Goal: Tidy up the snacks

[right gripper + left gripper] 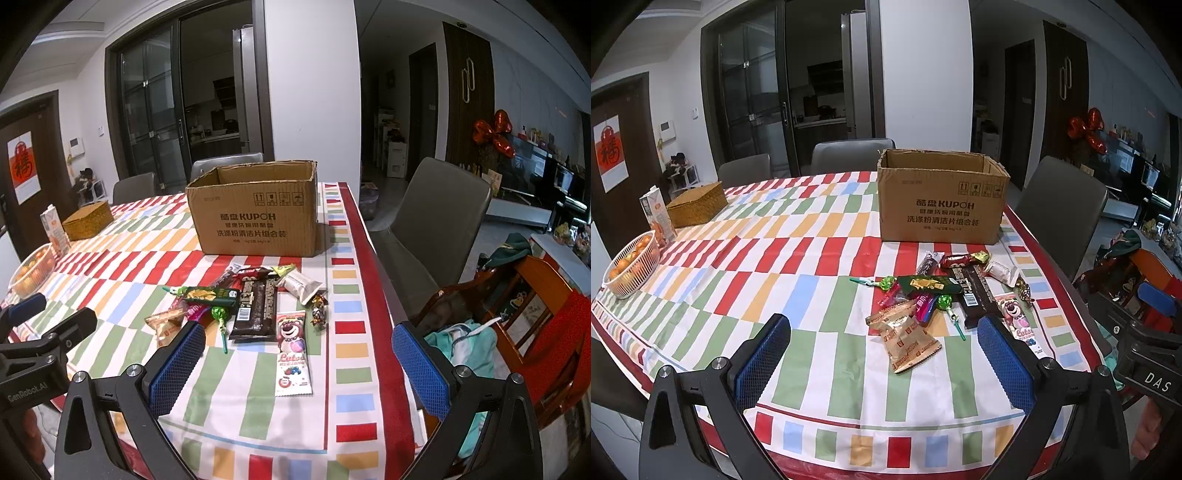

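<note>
Left gripper gapes before mixed, colourful wrapped snacks

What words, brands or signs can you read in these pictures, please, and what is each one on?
"酷盘 KUPOH": cardboard box, with "洗涤粉清洁片组合装" below; its smallest line is blurred.
"DAS": right tongs' body, seen from the left wrist.
"GenRobot.AI": left tongs' body, seen from the right wrist.
"Lotso": pink bear packet; its small print is unreadable.
"福": red poster on the door.
Other snack wrappers: too small.

We read "KUPOH" on cardboard box, "Lotso" on pink bear packet, "DAS" on right gripper, "GenRobot.AI" on left gripper
</note>
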Motion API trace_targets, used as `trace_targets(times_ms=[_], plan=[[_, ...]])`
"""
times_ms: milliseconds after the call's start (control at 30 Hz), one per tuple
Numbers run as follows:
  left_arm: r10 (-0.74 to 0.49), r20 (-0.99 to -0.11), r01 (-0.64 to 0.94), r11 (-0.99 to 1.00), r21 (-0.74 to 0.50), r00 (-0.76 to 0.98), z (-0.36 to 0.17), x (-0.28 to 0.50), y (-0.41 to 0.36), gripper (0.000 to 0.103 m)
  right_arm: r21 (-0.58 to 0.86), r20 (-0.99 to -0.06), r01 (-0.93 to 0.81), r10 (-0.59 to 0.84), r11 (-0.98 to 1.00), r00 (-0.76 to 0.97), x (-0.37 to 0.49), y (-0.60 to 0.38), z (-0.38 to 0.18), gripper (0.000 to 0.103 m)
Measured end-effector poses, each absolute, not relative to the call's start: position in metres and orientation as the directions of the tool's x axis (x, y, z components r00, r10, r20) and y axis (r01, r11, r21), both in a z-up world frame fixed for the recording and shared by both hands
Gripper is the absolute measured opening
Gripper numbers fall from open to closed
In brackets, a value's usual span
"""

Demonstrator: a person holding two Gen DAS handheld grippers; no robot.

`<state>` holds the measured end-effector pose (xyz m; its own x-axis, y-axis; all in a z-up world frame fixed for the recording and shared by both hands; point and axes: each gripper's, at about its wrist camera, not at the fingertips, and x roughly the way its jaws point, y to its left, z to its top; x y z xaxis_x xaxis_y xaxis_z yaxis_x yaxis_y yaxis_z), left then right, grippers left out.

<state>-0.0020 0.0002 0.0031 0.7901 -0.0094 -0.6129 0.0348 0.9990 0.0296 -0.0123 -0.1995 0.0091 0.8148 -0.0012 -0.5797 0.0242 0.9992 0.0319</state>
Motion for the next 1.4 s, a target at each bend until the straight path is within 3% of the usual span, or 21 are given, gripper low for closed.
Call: trace_targets(times_ms=[1400], plan=[[-0.009, -0.612, 0.033, 0.999, 0.028, 0.791, 0.0023, -0.0029, 0.0010, 0.103, 0.027, -0.585, 0.023, -0.003, 0.999, 0.811, -0.0105, -0.1979, 0.0083, 0.102]])
